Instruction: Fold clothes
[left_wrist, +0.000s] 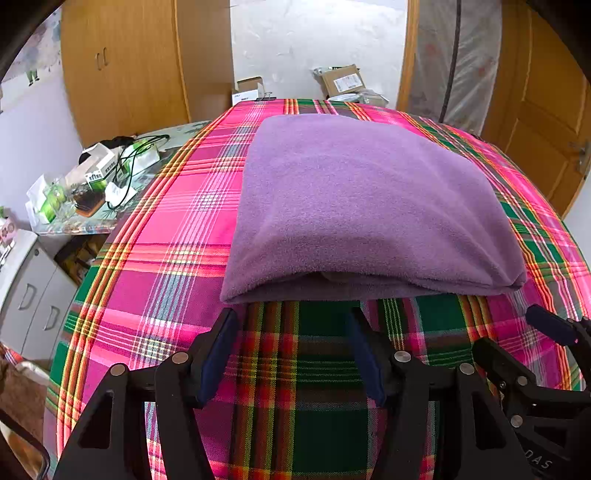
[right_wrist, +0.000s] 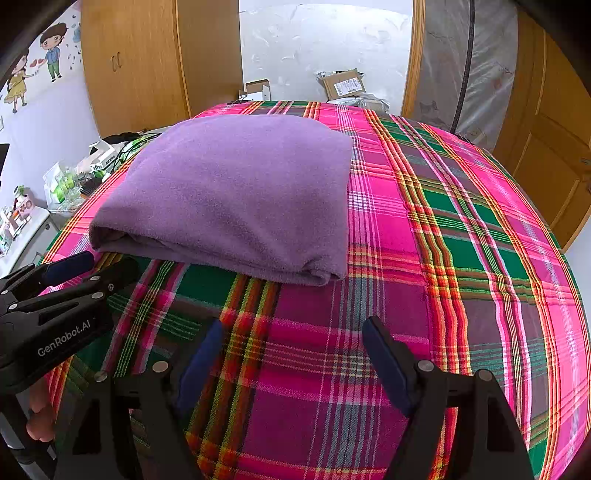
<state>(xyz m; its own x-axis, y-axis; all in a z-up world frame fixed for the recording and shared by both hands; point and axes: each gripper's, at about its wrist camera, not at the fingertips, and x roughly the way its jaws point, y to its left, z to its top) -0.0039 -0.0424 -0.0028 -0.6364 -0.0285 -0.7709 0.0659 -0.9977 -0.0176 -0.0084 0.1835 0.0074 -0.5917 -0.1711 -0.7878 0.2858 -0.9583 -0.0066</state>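
Purple fleece is what gets noticed first: the folded purple garment (left_wrist: 365, 206) is laid flat as a neat rectangle on the plaid bedspread (left_wrist: 173, 229), all pink, green and orange stripes. From the left wrist view it's parked at about 12 o'clock from the left gripper (left_wrist: 291, 315), with its near folded edge just beyond the fingertips and not touched by them. The jaws are spread wide apart, nothing is held between the blue pads (left_wrist: 218, 350), only bare plaid can be seen in the gap.

From the right wrist view the same garment is seen up at roughly 11 o'clock from the right gripper (right_wrist: 293, 325), a bit further off, and no contact is made there either. Those jaws are also stood well apart with nothing clamped. The left gripper is caught at 9 o'clock in that frame, tips near the garment's near left corner, and fingers of the person's hand (right_wrist: 38, 417) are spotted under it at the lower left edge.

Round the edges: a wooden wardrobe (left_wrist: 125, 70) is seen at 11 o'clock, a cluttered side table (left_wrist: 92, 184) with boxes and cables at 9 o'clock, cardboard boxes (left_wrist: 341, 79) on the floor past the bed at 12, and a wooden door (left_wrist: 546, 110) at 2 o'clock. Cartoon wall stickers (right_wrist: 35, 62) are visible at 10 o'clock in the right view.
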